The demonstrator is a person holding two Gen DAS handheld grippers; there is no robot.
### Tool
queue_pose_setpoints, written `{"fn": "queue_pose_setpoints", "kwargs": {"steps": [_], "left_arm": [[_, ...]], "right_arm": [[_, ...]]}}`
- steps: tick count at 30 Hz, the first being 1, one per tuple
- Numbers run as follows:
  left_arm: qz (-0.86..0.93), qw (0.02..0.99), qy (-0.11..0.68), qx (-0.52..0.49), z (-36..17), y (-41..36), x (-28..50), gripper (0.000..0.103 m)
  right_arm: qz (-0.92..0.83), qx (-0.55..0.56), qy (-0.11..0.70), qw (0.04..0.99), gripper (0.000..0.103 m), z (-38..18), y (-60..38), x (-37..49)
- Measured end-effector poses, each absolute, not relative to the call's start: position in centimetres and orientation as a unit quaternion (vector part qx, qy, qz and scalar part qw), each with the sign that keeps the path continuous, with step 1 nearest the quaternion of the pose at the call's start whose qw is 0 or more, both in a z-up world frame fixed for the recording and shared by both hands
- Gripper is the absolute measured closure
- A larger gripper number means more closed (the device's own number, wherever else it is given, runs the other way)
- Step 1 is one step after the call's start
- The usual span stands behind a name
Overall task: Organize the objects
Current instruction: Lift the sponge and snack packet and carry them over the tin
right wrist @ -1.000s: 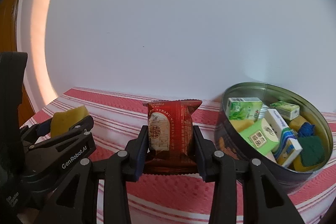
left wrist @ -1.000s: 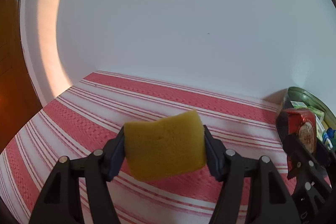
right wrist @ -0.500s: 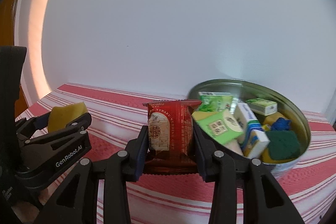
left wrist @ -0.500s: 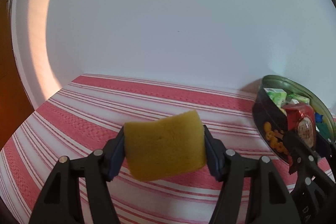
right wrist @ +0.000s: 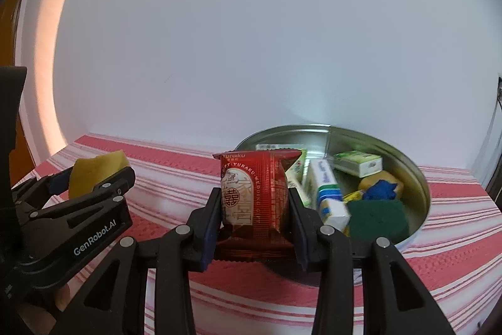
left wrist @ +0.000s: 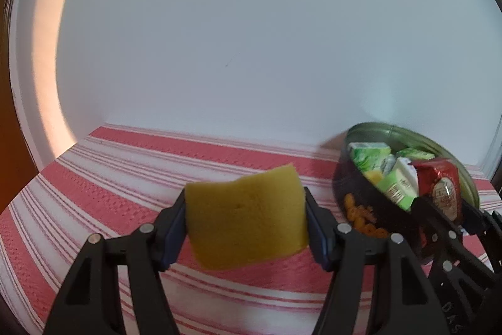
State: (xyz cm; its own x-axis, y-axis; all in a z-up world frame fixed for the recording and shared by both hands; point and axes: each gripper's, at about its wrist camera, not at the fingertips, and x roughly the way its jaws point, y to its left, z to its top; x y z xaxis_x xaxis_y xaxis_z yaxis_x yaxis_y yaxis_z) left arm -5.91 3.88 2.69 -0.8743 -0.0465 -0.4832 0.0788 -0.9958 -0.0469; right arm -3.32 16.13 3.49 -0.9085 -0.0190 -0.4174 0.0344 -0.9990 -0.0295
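My left gripper [left wrist: 245, 220] is shut on a yellow sponge [left wrist: 246, 214], held above the striped cloth. In the right wrist view the same left gripper [right wrist: 94, 181] and yellow sponge [right wrist: 97, 168] show at the left. A red snack packet [right wrist: 254, 200] stands upright between the pads of my right gripper [right wrist: 253, 220], which is shut on it just in front of the round metal tin [right wrist: 417, 187]. From the left wrist view the tin [left wrist: 354, 197] sits at the right, with my right gripper [left wrist: 444, 209] and the red packet [left wrist: 440, 190] over its near rim.
The tin holds several small cartons [right wrist: 357, 164], a green scouring pad [right wrist: 378, 220], a blue item [right wrist: 381, 190] and yellow pieces. A red-and-white striped cloth [left wrist: 125, 178] covers the table. A white wall [left wrist: 251, 36] stands right behind it. Brown wood [left wrist: 9, 146] shows at the far left.
Both grippers have moved to the right with their loads. The tin has come closer to the middle of both views, and the red packet now stands at its near rim.
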Motion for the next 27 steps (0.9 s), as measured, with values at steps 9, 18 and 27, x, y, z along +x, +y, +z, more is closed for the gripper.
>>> {"fn": "queue_pose_setpoints", "kwargs": {"steps": [9,18,27], "left_arm": [[-0.974,0.011,0.008,0.227,4.0,8.0,-6.7,0.038],[-0.976,-0.022,0.004,0.215,5.5,12.6,-7.9,0.038],[-0.973,-0.052,0.011,0.226,5.6,16.1,-9.8,0.038]], "right_arm": [[-0.981,0.193,0.006,-0.008,0.06,4.7,19.6,-3.5],[-0.981,0.191,-0.012,-0.034,0.06,5.2,23.7,-4.6],[-0.978,0.196,-0.022,-0.068,0.06,5.3,26.8,-5.5]]}}
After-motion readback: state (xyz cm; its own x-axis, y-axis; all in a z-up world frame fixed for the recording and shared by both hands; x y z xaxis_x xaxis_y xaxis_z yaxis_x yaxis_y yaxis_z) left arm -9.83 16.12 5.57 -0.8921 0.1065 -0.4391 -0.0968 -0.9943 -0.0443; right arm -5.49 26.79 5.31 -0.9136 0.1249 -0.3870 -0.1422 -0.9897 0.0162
